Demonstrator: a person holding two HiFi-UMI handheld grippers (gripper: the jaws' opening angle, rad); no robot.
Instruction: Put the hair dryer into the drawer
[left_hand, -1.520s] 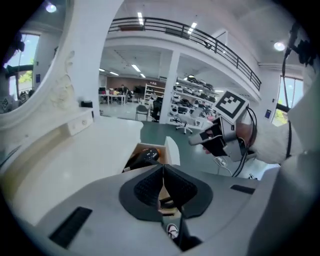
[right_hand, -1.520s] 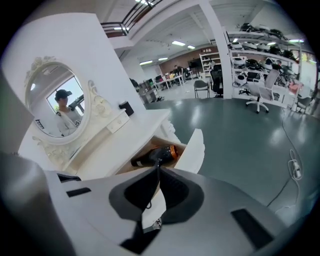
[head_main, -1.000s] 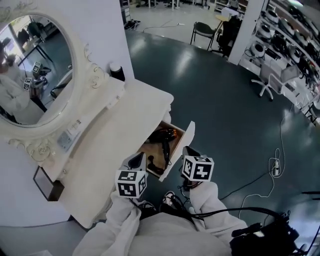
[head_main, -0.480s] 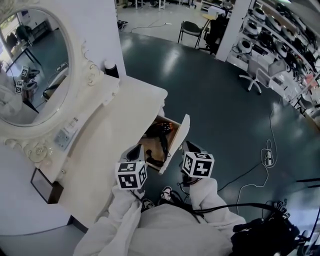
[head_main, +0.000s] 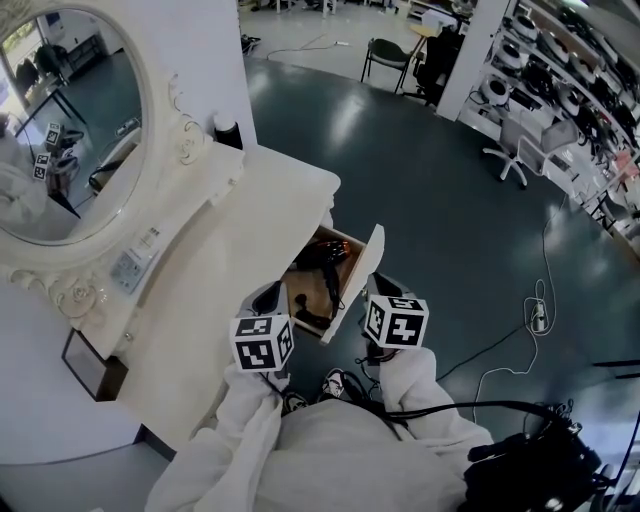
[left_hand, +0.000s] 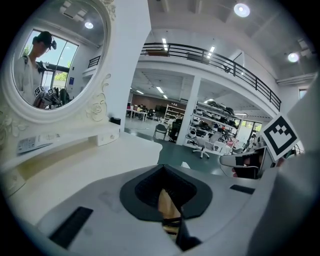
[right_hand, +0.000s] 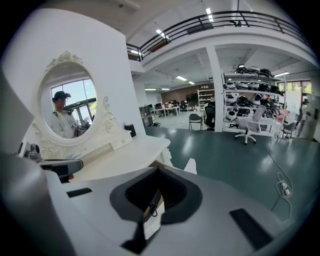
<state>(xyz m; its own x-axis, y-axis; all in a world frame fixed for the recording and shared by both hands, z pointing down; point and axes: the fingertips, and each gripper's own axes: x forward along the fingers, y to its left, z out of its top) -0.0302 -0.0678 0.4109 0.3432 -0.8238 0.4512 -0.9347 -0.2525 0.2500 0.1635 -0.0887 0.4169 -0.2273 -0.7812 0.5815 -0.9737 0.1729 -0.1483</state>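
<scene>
The black hair dryer (head_main: 324, 272) lies inside the open wooden drawer (head_main: 362, 282) of the white vanity table (head_main: 230, 250), with its cord coiled at the drawer's near end. My left gripper (head_main: 272, 298) hovers at the near left side of the drawer, jaws shut and empty. At the drawer's white front panel, on the right, my right gripper (head_main: 380, 288) is also shut and empty. In the left gripper view my left gripper (left_hand: 167, 210) shows only a thin slit with the drawer's wood behind it. In the right gripper view my right gripper (right_hand: 150, 210) shows the same over the drawer's edge.
An oval mirror (head_main: 70, 120) stands on the vanity's back ledge, with a small black object (head_main: 228, 130) at the far end. A white cable and plug (head_main: 535, 320) lie on the dark floor to the right. A black bag (head_main: 530, 470) sits near my right side.
My right gripper has risen slightly beside the drawer front. The left gripper has stayed put, and the hair dryer has not moved in the drawer.
</scene>
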